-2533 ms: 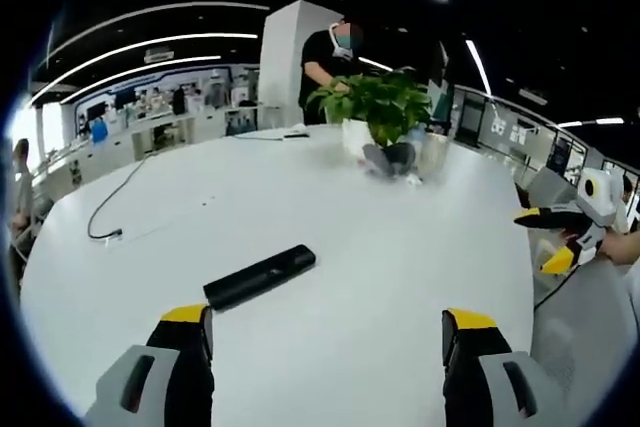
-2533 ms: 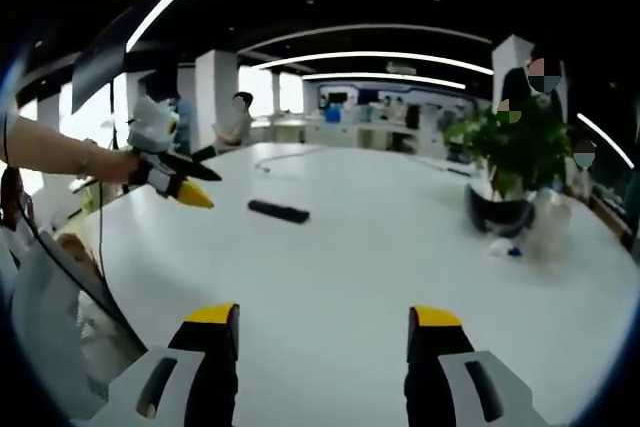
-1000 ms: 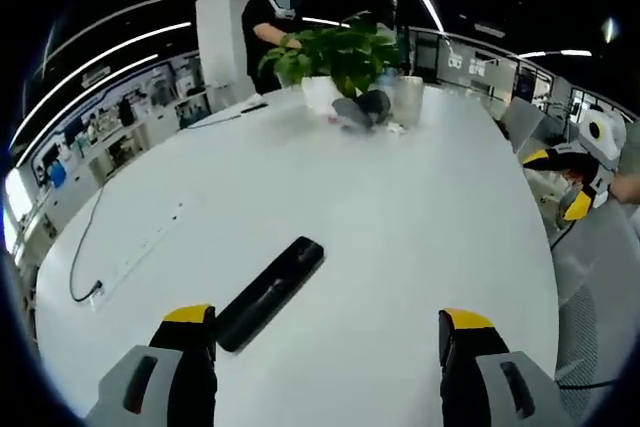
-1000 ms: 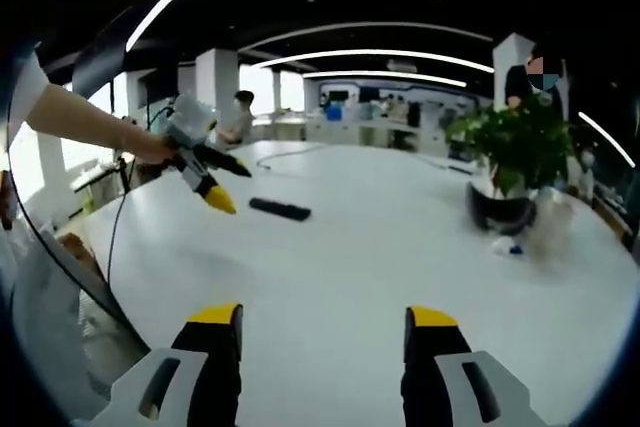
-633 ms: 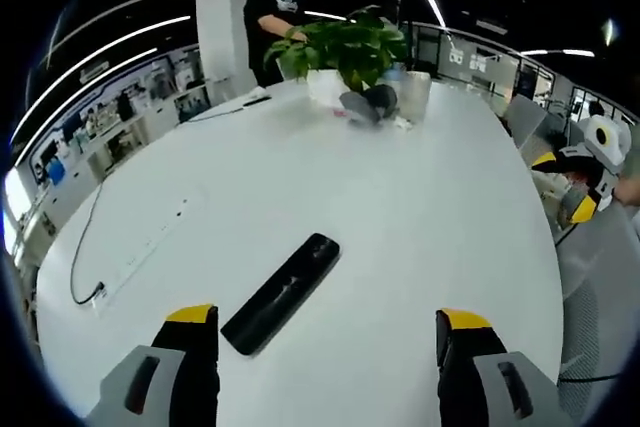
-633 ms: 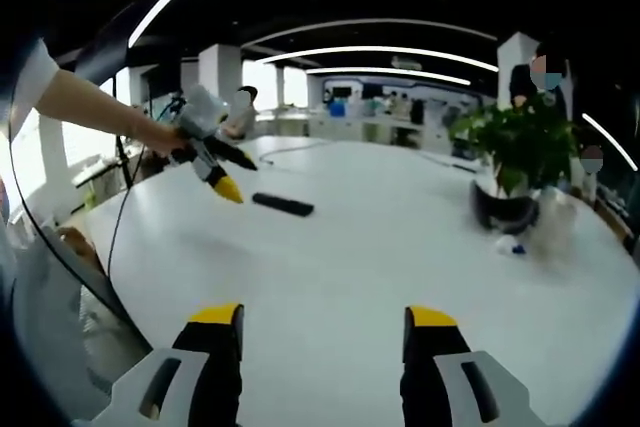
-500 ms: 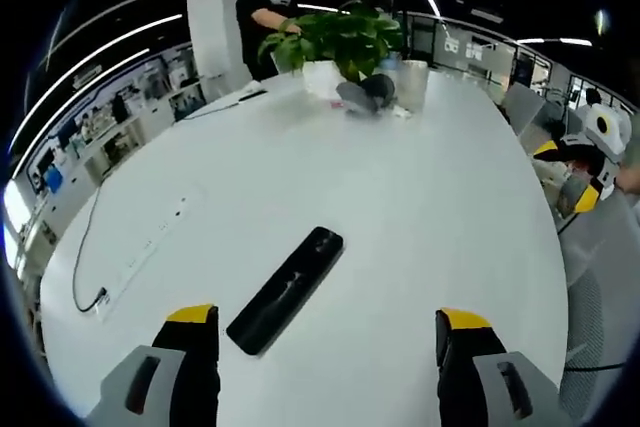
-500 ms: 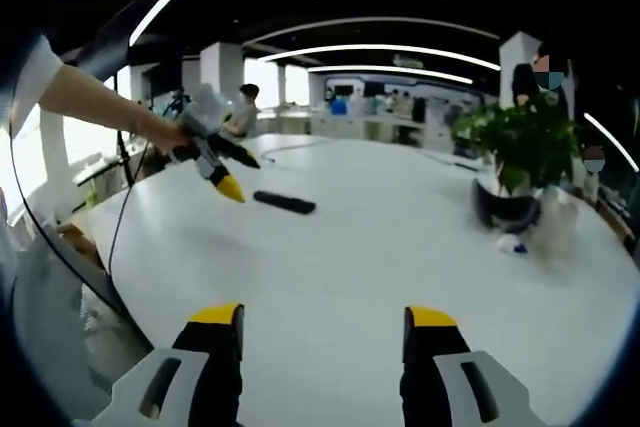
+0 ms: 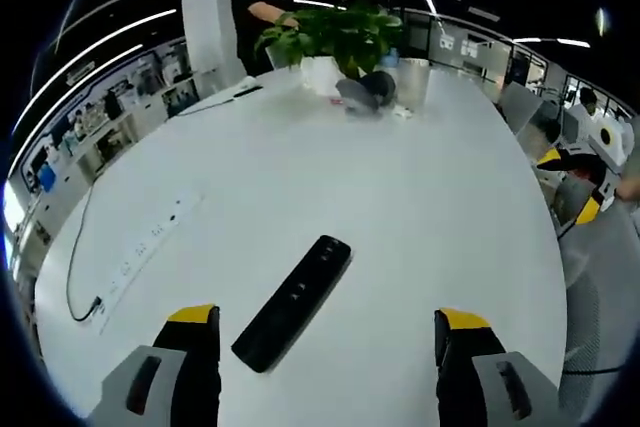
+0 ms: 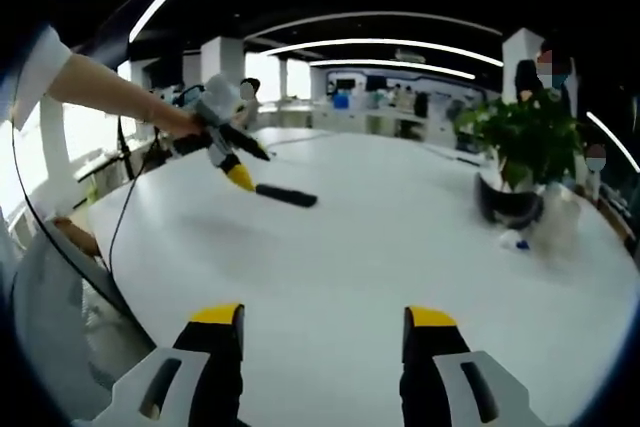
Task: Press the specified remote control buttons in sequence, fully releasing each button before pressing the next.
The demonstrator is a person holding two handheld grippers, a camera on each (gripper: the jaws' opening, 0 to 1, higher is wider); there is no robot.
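Black remote control (image 9: 293, 302) lying flat on the white worktop (image 9: 400, 207), slantwise, near the left gripper (image 9: 325, 332) and apart from both jaws, nearer the left-hand one. Left gripper gaping wide, yellow-tipped, holding nothing, hovering above the worktop. In the right gripper view, the same remote control (image 10: 287, 195) well away across the worktop (image 10: 400, 257), with the left gripper (image 10: 243, 167) held in a hand (image 10: 180, 127) just above its end. Right gripper (image 10: 320, 332) also spread wide, empty. Potted plant (image 9: 335, 37) at the far edge, a dark rounded object (image 9: 366, 90) beside it. Power strip (image 9: 145, 252) with cable (image 9: 72, 277) at the worktop's left side.
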